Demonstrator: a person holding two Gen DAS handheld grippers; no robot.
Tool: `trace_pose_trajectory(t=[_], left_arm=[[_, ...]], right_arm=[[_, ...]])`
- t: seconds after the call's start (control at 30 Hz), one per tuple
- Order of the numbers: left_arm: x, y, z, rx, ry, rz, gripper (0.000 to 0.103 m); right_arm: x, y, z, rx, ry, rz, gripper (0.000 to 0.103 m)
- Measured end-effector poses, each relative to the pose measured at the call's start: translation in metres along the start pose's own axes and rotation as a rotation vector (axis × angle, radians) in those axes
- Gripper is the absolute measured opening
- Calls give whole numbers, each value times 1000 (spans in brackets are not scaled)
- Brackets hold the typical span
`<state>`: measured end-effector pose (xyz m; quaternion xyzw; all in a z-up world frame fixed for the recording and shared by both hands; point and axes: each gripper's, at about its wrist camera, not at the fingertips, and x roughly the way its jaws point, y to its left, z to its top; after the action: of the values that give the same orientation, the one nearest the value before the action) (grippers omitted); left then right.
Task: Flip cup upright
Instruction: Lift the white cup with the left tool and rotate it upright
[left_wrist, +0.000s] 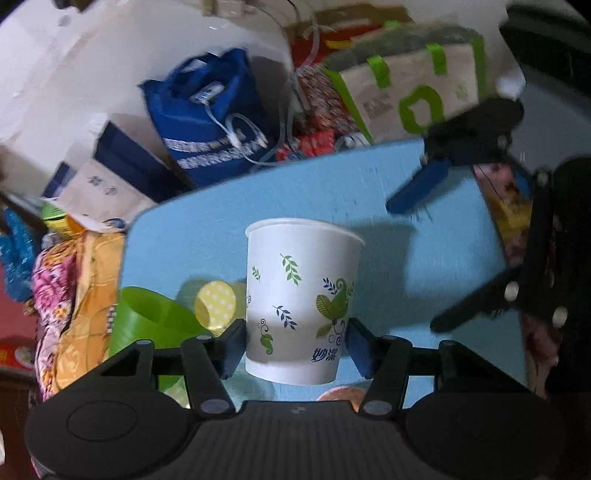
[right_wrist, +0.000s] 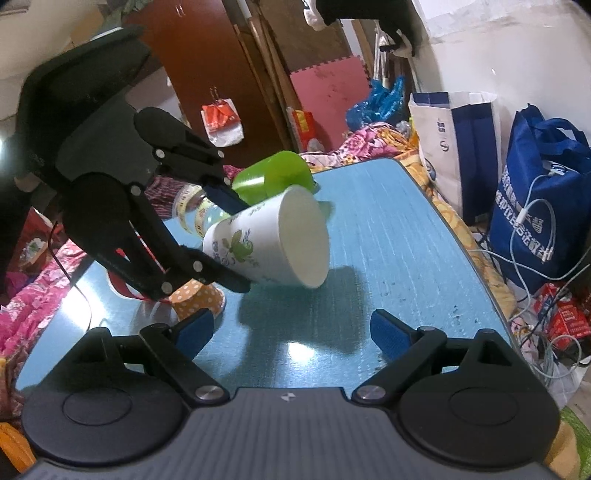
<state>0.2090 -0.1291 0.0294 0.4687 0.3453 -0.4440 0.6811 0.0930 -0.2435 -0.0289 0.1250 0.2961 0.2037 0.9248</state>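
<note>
left gripper (left_wrist: 295, 347) clamps white leaf-print cup (left_wrist: 301, 306) near its base, lifted above blue counter (right_wrist: 388, 229), mouth tilted sideways. right gripper (right_wrist: 291, 336) empty, jaws spread. green cup (right_wrist: 273, 177) and orange dotted cup (right_wrist: 199, 299) lie behind.

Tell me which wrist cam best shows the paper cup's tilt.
Right wrist. It sees the paper cup side-on, lifted off the blue table, mouth tipped sideways, in the left gripper. Left wrist looks along the cup's axis, so tilt is hidden.
</note>
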Motion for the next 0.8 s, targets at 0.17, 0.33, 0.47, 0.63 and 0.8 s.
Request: trace_pose_trajectory(t=[0.17, 0.33, 0.47, 0.63, 0.8], left_arm=[[-25, -20, -4, -101, 1, 77, 61], [-51, -46, -39, -260, 33, 147, 61], [-77, -70, -82, -428, 72, 221, 61], [-90, -91, -114, -618, 123, 297, 61], [-81, -95, -124, -829, 50, 250, 61]], right_arm=[[-7, 2, -3, -14, -21, 73, 100], [-12, 13, -2, -67, -30, 147, 102], [-14, 28, -2, -126, -27, 204, 102], [-16, 47, -12, -166, -23, 268, 102], [-21, 54, -17, -149, -19, 280, 102]])
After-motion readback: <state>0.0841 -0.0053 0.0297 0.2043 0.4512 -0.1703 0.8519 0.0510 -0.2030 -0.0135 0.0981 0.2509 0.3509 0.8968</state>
